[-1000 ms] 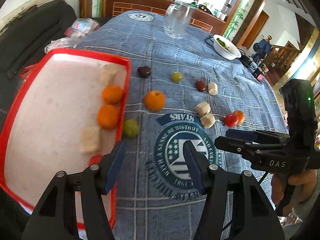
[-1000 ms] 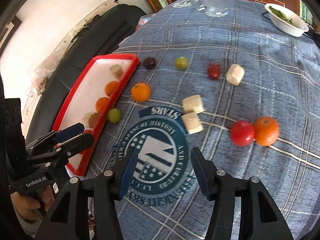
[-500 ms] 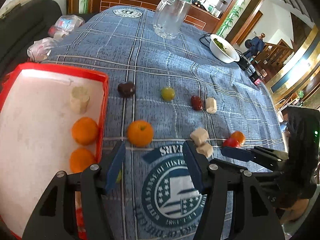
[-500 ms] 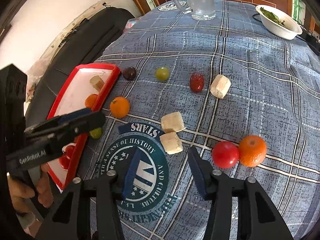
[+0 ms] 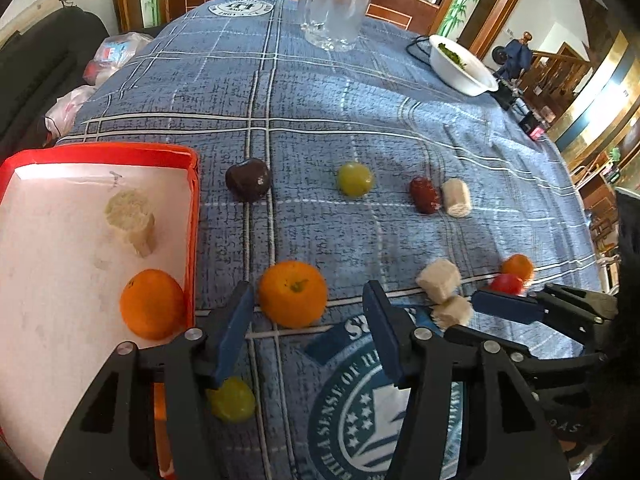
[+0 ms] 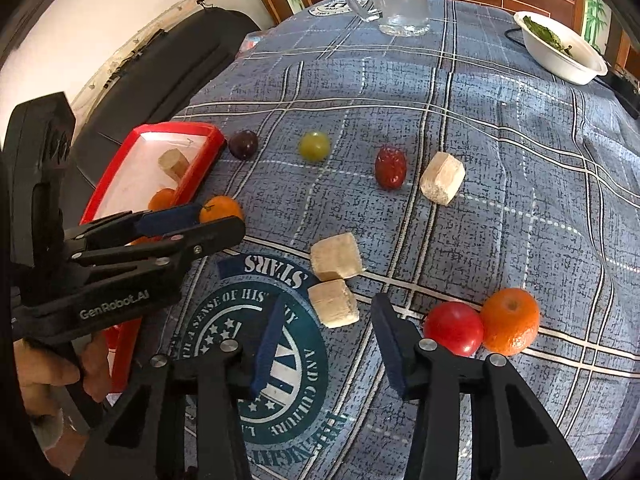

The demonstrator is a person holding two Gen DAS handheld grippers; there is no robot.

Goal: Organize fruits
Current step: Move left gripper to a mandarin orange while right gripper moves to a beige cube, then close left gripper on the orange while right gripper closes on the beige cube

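We are holding the left tongs (image 5: 308, 320) wide open and empty around a round, bright orange (image 5: 292, 293) with a green stem dimple, lying on the counter just beside the red tray (image 5: 193, 216), while our right tongs (image 6: 324, 340) are gaping empty near a pale cube (image 6: 333, 302).

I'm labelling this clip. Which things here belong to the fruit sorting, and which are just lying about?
Job: red tray, orange, green grape, red date, tomato, open left claw.
Lying about: glass mug, white bowl, plastic bags.
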